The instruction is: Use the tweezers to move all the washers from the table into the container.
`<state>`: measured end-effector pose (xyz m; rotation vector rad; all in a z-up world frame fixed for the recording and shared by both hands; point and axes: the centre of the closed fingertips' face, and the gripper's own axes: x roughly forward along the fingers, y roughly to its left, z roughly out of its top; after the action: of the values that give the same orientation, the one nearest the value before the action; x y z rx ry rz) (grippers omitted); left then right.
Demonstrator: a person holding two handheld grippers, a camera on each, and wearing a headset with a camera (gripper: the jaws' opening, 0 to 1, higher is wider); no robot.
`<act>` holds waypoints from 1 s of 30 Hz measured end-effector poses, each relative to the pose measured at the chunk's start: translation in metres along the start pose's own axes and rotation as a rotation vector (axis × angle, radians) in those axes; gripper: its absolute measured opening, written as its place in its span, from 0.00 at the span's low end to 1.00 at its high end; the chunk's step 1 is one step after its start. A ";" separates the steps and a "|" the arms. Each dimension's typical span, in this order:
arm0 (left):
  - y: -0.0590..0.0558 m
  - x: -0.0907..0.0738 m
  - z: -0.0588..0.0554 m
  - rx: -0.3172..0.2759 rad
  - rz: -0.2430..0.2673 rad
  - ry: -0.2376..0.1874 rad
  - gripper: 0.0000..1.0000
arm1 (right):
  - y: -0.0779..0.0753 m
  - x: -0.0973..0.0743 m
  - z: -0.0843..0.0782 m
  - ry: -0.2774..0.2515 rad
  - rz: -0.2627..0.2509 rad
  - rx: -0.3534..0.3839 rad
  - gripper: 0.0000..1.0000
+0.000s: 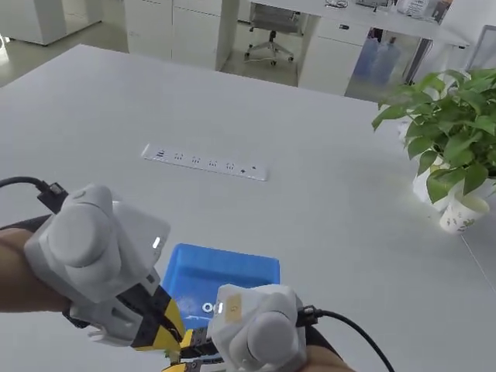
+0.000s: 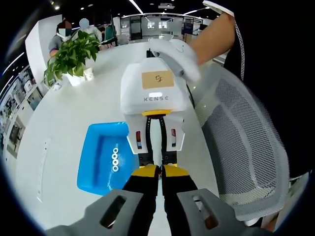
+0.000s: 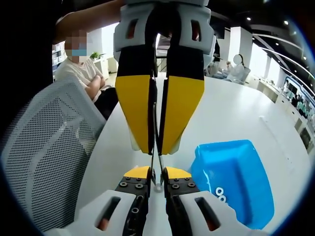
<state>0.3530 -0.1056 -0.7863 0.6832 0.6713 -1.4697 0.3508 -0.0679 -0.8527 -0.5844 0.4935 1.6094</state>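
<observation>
— Three washers (image 2: pixel 115 160): spotting them where?
— Seeing them inside the blue container (image 3: pixel 236 167), just beside the right claw (image 3: pixel 157 173). Clenching the tweezers (image 3: pixel 157 164) with left claw (image 3: pixel 156 150) and right claw alike, tips nearly touching.

Your tweezers (image 3: pixel 157 169) are thin bare metal. The washers (image 2: pixel 115 160) look like shiny metal too. The container (image 2: pixel 96 167) is smooth blue plastic with a slight gloss. The table (image 1: pixel 232 101) is smooth and matt. Your left gripper (image 3: pixel 157 147) has matt yellow pads (image 3: pixel 135 108) under hard white plastic. The chair (image 3: pixel 49 152) is white mesh.
</observation>
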 end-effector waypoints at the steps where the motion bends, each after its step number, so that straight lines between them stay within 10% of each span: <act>1: 0.000 0.001 -0.001 0.000 0.000 -0.001 0.06 | 0.001 0.001 -0.001 0.000 0.003 0.004 0.11; 30: 0.000 0.007 -0.006 -0.017 -0.019 -0.012 0.06 | 0.003 0.007 -0.007 0.010 0.014 0.003 0.11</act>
<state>0.3525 -0.1056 -0.7959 0.6561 0.6821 -1.4826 0.3474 -0.0669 -0.8625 -0.5876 0.5084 1.6198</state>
